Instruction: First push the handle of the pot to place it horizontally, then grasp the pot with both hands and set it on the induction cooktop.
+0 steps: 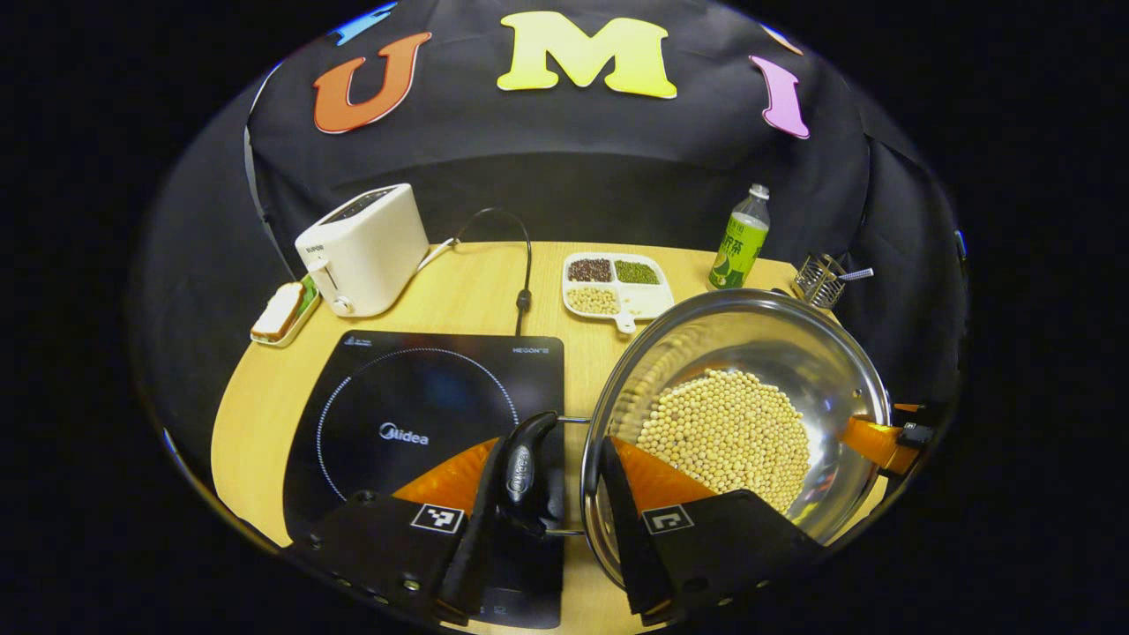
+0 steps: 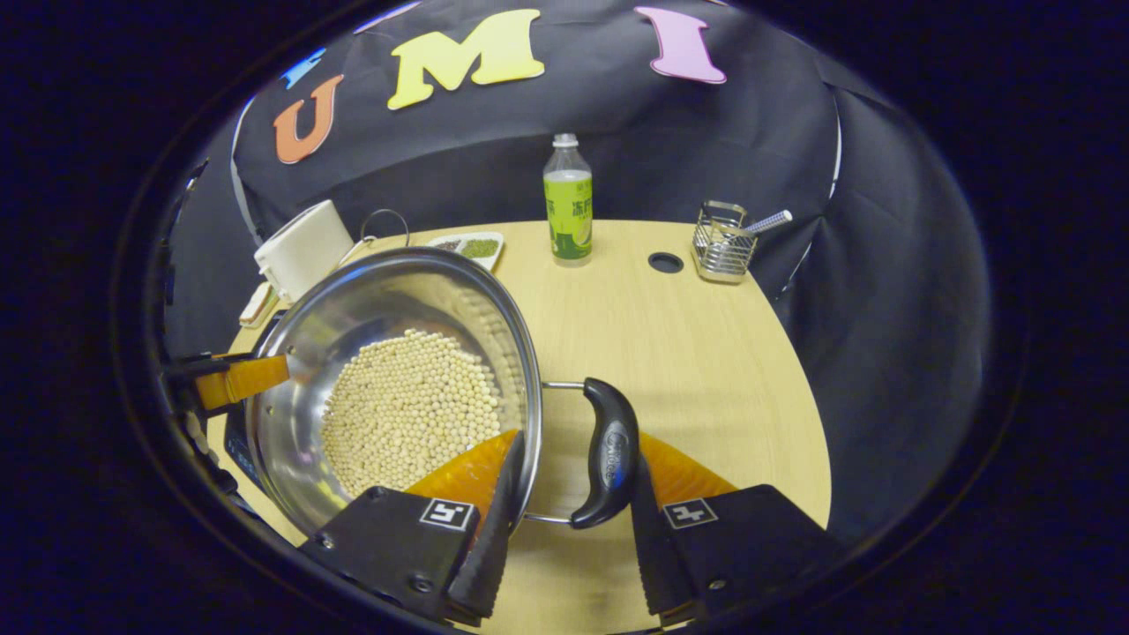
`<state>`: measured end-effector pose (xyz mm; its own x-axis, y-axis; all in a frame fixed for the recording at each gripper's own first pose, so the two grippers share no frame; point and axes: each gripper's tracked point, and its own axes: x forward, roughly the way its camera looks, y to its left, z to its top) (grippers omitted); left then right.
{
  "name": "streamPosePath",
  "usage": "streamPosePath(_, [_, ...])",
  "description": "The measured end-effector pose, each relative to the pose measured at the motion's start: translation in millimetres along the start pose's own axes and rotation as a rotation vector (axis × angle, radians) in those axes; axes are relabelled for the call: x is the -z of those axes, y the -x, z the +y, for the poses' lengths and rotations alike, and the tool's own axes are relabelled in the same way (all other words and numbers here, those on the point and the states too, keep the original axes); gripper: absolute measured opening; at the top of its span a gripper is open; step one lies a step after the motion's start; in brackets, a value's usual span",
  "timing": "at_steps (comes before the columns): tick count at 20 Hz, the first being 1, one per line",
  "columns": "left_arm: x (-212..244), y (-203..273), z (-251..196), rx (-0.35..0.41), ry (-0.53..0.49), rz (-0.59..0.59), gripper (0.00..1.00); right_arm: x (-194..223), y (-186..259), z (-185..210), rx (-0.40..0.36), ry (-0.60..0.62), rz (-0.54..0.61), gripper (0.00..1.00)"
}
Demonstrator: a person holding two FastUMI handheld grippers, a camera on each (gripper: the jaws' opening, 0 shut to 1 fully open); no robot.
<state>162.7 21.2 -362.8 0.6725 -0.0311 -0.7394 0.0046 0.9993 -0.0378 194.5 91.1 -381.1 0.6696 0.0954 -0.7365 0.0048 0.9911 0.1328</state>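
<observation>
Beans [image 1: 725, 432] fill the pot [image 1: 829, 353], which sits just beside the induction cooktop [image 1: 414, 414] near the desk's [image 2: 706, 353] front edge. Left gripper [image 1: 545, 494] and right gripper [image 2: 573, 494] each straddle a side handle [image 1: 522, 463], jaws spread, not clamped; any uneven lift could tip the pot.

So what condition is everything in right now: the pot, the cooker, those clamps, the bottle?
Pot: uncovered, holding pale beans, lifted and tilted, beside the cooktop.
Left hand-held gripper: straddles the pot's left handle and rim.
Right hand-held gripper: straddles the pot's right handle and rim.
Induction cooktop: bare, nothing on it.
Bottle: upright, capped.
Toaster: upright, slots empty.
Divided tray: three compartments filled.
</observation>
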Motion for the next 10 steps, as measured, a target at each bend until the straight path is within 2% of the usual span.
streamPosePath(2, [-4, 9, 19, -0.005, -0.003, -0.011, 0.58, -4, 7, 19, -0.009, -0.003, -0.009, 0.64])
streamPosePath(3, [-6, 12, 29, -0.01, 0.0, -0.017, 0.59, -6, 10, 29, -0.013, -0.003, -0.015, 0.61])
streamPosePath(4, [-7, 17, 39, -0.013, 0.002, -0.019, 0.58, -8, 13, 39, -0.017, 0.001, -0.02, 0.64])
streamPosePath(7, [-10, 25, 69, -0.027, 0.013, -0.029, 0.59, -14, 18, 71, -0.034, 0.012, -0.031, 0.61])
streamPosePath(8, [-11, 27, 78, -0.032, 0.017, -0.028, 0.58, -15, 19, 80, -0.038, 0.013, -0.032, 0.64])
streamPosePath(10, [-12, 32, 96, -0.043, 0.017, -0.031, 0.58, -17, 18, 100, -0.047, 0.02, -0.03, 0.61])
